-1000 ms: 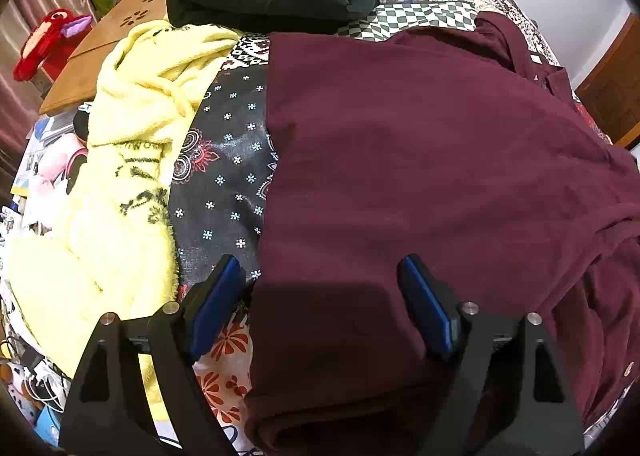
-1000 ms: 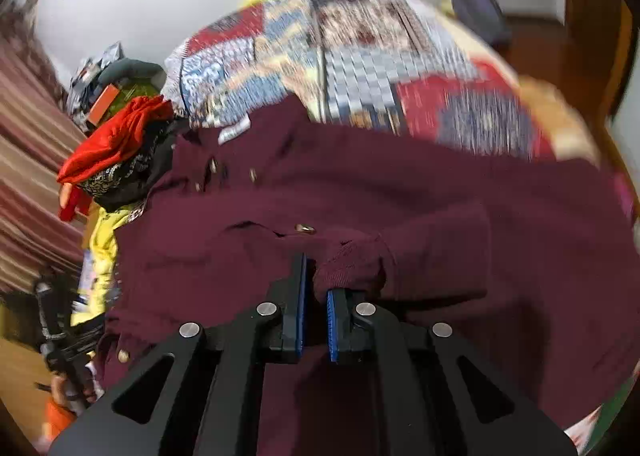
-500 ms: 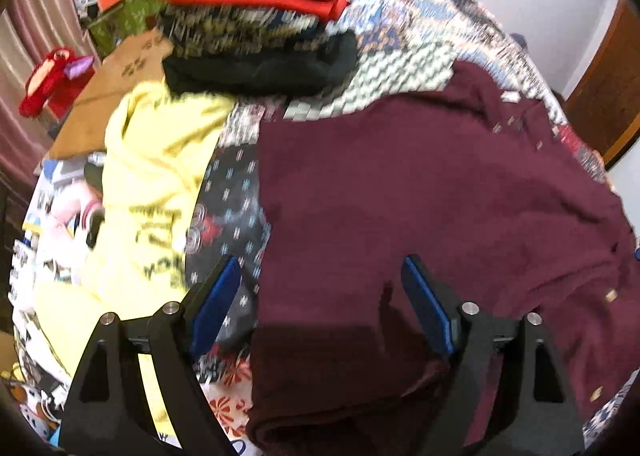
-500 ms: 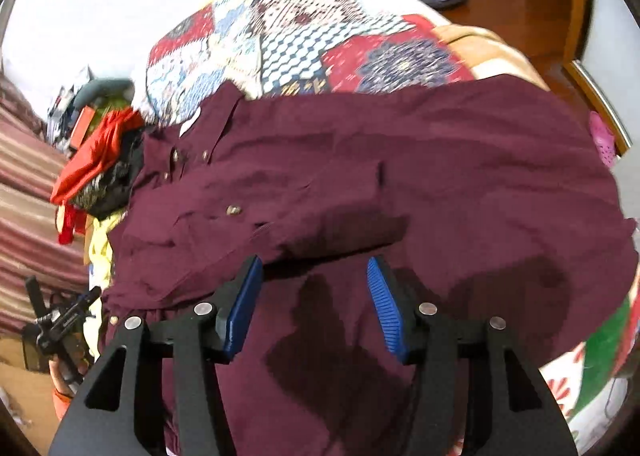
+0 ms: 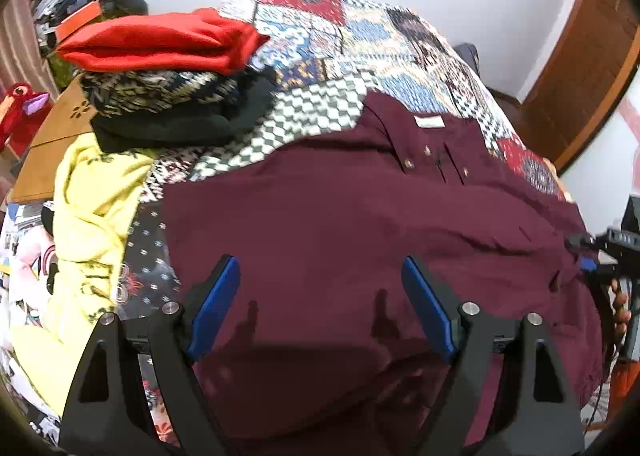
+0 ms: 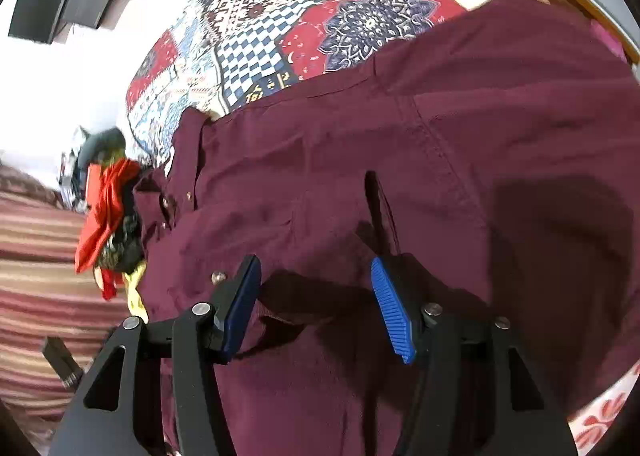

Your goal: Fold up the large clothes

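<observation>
Left wrist view shows the left gripper [image 5: 320, 308] at the bottom of the frame with its 2 blue-padded fingers [image 5: 214, 308] spread wide, gripping nothing. The maroon shirt [image 5: 340, 223] fills the centre and lower right of the frame, spread over the patchwork quilt [image 5: 360, 35]; its collar with a white label sits at the upper right of the cloth, and small buttons show just below it. A yellow garment [image 5: 92, 191] lies crumpled along the left side. Above it, in the upper left, a folded pile [image 5: 168, 67] has a red piece on top, a patterned one under it and a black one at the base. At the far right edge the right gripper [image 5: 612, 252] is partly visible beside the shirt's edge.

Right wrist view shows the right gripper [image 6: 316, 308] low in the frame, its blue pads [image 6: 390, 308] also set wide apart with nothing between them. The maroon shirt [image 6: 440, 143] covers most of this frame, a sleeve seam running down the centre right. The quilt [image 6: 260, 39] appears at upper centre, and the folded pile [image 6: 108, 215] at the left edge.
</observation>
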### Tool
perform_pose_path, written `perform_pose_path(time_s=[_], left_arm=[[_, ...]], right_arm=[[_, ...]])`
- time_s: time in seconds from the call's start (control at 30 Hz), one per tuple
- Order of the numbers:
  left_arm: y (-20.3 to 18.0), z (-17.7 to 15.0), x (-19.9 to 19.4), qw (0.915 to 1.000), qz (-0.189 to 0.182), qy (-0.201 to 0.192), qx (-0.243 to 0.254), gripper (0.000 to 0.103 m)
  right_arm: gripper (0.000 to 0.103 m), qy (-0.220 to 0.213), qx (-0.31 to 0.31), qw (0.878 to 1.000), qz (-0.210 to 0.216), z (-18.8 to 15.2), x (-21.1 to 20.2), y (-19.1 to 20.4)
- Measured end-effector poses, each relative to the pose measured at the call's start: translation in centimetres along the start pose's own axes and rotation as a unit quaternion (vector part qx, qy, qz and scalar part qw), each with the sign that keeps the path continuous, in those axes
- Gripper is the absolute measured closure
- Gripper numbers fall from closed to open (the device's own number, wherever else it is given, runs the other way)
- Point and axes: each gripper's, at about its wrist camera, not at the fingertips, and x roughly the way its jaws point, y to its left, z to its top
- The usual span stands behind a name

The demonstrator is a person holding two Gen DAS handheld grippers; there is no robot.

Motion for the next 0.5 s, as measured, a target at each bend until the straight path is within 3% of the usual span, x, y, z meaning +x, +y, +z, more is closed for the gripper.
perform_pose_path(time_s=[0.33,0.5], left_arm=[[-1.6,-0.8,0.9,0.9997,0.001,0.006,0.022,0.02],[-1.6,-1.3,1.5,0.9997,-0.006,0.011,0.021,0.02]], right_arm=[[0.048,0.01,-0.005,0.999,-0.038,-0.3,-1.0,1.3],[0.038,0.014,0.018,0.998,-0.065,-0.5,0.8,1.2]])
